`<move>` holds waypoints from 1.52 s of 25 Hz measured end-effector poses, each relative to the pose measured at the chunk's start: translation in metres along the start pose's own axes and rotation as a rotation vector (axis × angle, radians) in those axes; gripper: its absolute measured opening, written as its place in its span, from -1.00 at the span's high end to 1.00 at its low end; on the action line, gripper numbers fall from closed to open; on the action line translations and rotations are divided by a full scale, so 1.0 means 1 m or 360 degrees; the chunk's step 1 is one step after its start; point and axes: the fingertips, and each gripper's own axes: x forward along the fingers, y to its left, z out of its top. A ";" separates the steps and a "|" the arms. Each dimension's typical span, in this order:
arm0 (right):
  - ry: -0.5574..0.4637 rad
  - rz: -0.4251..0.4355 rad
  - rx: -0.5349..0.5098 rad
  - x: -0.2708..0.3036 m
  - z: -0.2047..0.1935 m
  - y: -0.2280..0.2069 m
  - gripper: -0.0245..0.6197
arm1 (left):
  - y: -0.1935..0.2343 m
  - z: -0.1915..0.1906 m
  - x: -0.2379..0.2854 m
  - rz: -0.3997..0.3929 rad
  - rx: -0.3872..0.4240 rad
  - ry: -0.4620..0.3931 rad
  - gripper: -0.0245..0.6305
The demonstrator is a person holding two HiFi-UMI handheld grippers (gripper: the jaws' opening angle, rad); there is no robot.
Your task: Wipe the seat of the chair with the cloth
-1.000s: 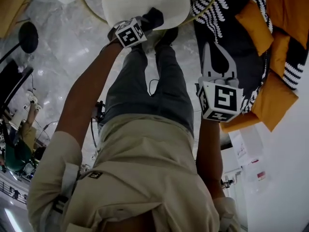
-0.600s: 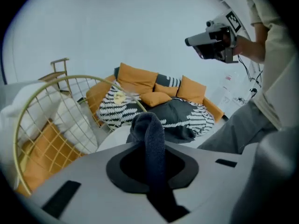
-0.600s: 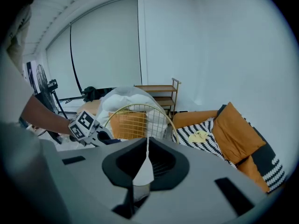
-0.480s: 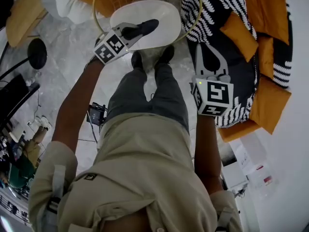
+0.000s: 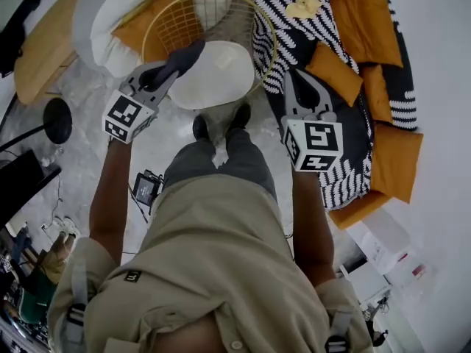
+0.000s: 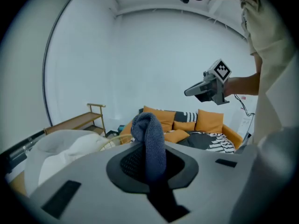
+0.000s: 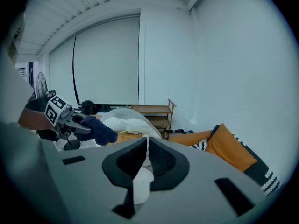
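1. The grey marble floor (image 5: 81,87) carries a gold wire chair (image 5: 184,20) with a white seat (image 5: 221,76), the person's black shoes (image 5: 200,127), a round black base (image 5: 57,120) and a small black device (image 5: 145,188).
2. The orange sofa (image 5: 352,210) just beside the chair holds a black-and-white throw (image 5: 274,35) and orange cushions (image 5: 335,72).

Cloth (image 6: 148,139) knitted, rough; chair seat (image 5: 224,72) smooth, matt.

Soft even daylight, fisheye-warped (dark corners)
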 end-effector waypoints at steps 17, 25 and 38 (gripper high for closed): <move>-0.0473 0.0160 -0.0039 -0.113 0.126 0.021 0.85 | -0.045 0.180 -0.138 0.0157 0.0225 -0.0460 0.76; -0.0650 0.0344 -0.0195 -0.160 0.168 0.071 0.86 | -0.061 0.213 -0.215 0.0277 0.0253 -0.0609 0.75; -0.0617 0.0439 -0.0244 -0.183 0.164 0.114 0.86 | -0.088 0.208 -0.270 0.0353 0.0270 -0.0667 0.75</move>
